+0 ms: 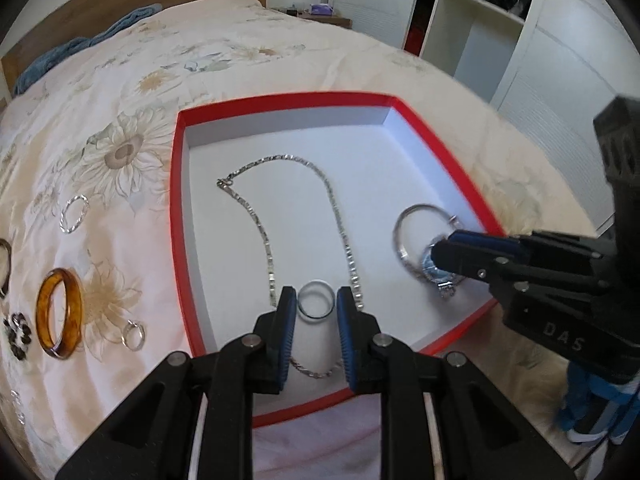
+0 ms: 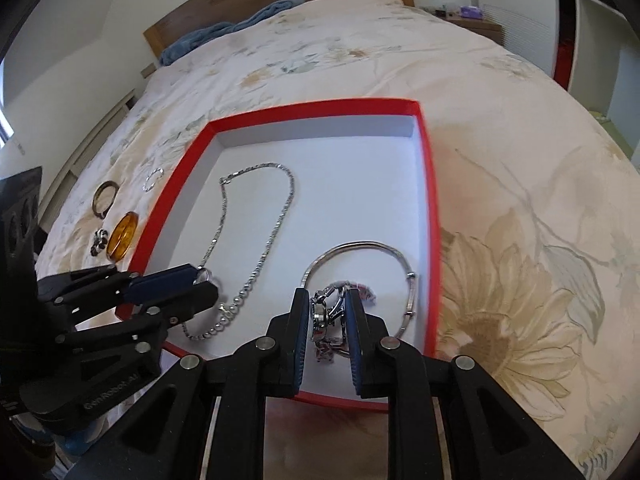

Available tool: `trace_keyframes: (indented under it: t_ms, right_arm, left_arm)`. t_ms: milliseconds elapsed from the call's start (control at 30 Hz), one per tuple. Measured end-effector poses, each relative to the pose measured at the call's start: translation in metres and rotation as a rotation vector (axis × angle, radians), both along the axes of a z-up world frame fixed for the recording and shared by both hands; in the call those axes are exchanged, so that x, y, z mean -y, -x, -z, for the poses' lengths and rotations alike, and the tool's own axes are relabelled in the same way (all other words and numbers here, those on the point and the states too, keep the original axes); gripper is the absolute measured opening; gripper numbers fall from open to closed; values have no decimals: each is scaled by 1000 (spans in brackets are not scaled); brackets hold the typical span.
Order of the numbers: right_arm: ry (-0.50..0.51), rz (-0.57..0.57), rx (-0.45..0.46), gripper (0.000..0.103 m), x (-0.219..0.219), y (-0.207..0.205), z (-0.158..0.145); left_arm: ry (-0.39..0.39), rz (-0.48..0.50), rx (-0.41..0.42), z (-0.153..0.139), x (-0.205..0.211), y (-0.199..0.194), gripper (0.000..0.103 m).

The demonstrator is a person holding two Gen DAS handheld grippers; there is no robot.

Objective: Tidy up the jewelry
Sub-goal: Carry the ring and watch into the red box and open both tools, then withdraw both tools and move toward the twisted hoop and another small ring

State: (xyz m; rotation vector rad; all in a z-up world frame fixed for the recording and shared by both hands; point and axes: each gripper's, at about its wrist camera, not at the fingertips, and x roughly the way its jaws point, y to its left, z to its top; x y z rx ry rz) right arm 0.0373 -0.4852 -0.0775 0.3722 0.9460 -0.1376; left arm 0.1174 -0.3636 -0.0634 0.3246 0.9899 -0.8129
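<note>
A red box (image 1: 180, 216) with a white inside lies on the bed, also seen from the right wrist as the red box (image 2: 430, 200). In it lie a silver chain necklace (image 1: 336, 208) and a thin silver bangle (image 2: 360, 245). My left gripper (image 1: 316, 300) is shut on a plain silver ring (image 1: 316, 307), low over the box's near side. My right gripper (image 2: 328, 298) is shut on a silver link watch (image 2: 326, 312) with a bluish face (image 1: 433, 269), inside the bangle. In the right wrist view the left gripper (image 2: 205, 280) is at the lower left.
On the flowered bedspread left of the box lie an amber bangle (image 1: 60, 314), a twisted silver hoop (image 1: 74, 214), a small silver ring (image 1: 134, 335), a dark flower piece (image 1: 18, 334) and a dark bangle (image 2: 105, 196). A white wardrobe (image 1: 480, 20) stands at the right.
</note>
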Motion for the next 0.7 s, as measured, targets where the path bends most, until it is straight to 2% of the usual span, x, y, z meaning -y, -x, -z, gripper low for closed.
trace_keyframes:
  t_ms: [200, 300, 567, 700]
  right_arm:
    - [19, 16, 29, 19, -5, 20, -26]
    - [28, 9, 59, 19, -15, 31, -47]
    - [42, -53, 154, 19, -67, 47, -101]
    - [30, -93, 188, 25, -94, 46, -115]
  left_arm:
    - [68, -20, 29, -37, -22, 9, 21]
    - [88, -58, 43, -55, -43, 12, 32]
    - [90, -194, 89, -87, -142, 18, 34]
    - [97, -280, 97, -93, -199, 18, 36]
